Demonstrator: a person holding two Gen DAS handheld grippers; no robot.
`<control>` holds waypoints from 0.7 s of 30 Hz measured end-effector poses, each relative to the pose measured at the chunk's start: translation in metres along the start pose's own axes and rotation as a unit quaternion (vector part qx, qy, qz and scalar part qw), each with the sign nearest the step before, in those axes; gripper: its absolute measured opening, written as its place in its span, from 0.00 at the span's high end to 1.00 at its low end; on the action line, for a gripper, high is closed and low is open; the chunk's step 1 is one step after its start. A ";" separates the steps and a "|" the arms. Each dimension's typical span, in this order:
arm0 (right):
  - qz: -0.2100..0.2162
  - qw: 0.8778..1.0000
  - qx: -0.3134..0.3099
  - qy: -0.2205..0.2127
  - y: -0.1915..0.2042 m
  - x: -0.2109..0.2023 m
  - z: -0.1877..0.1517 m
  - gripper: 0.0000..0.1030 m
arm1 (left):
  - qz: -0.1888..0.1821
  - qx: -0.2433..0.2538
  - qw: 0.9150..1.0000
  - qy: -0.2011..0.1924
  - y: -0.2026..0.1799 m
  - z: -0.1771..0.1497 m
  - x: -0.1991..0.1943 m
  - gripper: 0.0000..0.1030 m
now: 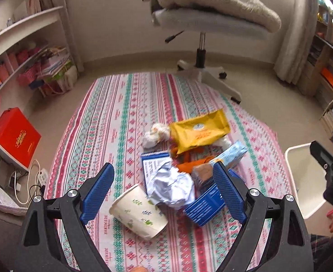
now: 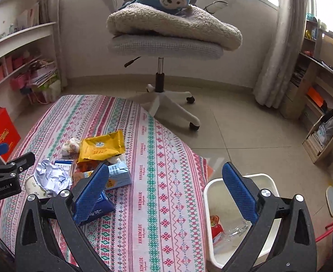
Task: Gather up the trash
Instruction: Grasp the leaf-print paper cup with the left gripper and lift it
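Bedroom floor, low table under striped pink cloth (image 1: 103, 117). Trash pile mid-cloth: cup (image 1: 139, 213) on its side, crumpled paper (image 1: 171, 188) touching it, blue box (image 1: 204, 206), yellow bag (image 1: 200, 129), milk carton (image 2: 118, 174). Left gripper (image 1: 164, 188) wide, nothing gripped, over paper. Right gripper (image 2: 166, 190) wide too, empty, between pile and white bin (image 2: 268, 179) beside table. Bin has wrappers in it. Office chair (image 2: 166, 45) behind.

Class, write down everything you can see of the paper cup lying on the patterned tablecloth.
The paper cup is white, printed with small green and blue leaf sprigs, and looks like thin card with a rolled rim. It lies tipped on its side on the striped tablecloth, at the near edge of the trash pile. A crumpled white paper ball rests against it.
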State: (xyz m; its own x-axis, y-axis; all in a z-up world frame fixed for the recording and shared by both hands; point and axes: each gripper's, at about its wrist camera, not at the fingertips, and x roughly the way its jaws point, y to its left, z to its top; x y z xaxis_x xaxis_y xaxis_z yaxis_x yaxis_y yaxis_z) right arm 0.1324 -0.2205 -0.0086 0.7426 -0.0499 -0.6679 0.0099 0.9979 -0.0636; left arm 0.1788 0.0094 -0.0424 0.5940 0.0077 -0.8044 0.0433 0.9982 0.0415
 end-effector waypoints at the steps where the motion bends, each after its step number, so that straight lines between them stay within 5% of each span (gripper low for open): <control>1: 0.008 1.000 0.002 0.009 0.004 0.004 0.001 0.07 | 0.003 0.003 1.000 0.023 0.009 -0.001 0.009 0.16; 7: 0.042 0.997 0.014 0.068 0.025 0.032 -0.002 0.07 | -0.005 -0.017 0.988 0.151 0.055 -0.017 0.058 0.16; 13: 0.051 0.996 0.004 0.075 0.039 0.039 -0.001 0.07 | -0.034 -0.130 0.974 0.185 0.093 -0.028 0.064 0.16; 21: 0.056 0.995 -0.004 0.077 0.043 0.043 0.002 0.07 | -0.098 -0.307 0.917 0.237 0.104 -0.062 0.098 0.16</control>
State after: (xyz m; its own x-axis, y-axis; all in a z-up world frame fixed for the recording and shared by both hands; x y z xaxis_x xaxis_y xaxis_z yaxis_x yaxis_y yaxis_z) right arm 0.1660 -0.1798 -0.0390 0.6273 0.0545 -0.7768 -0.0718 0.9973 0.0120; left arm 0.1921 0.1175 -0.1538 0.2008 -0.2949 -0.9342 -0.4351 0.8275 -0.3548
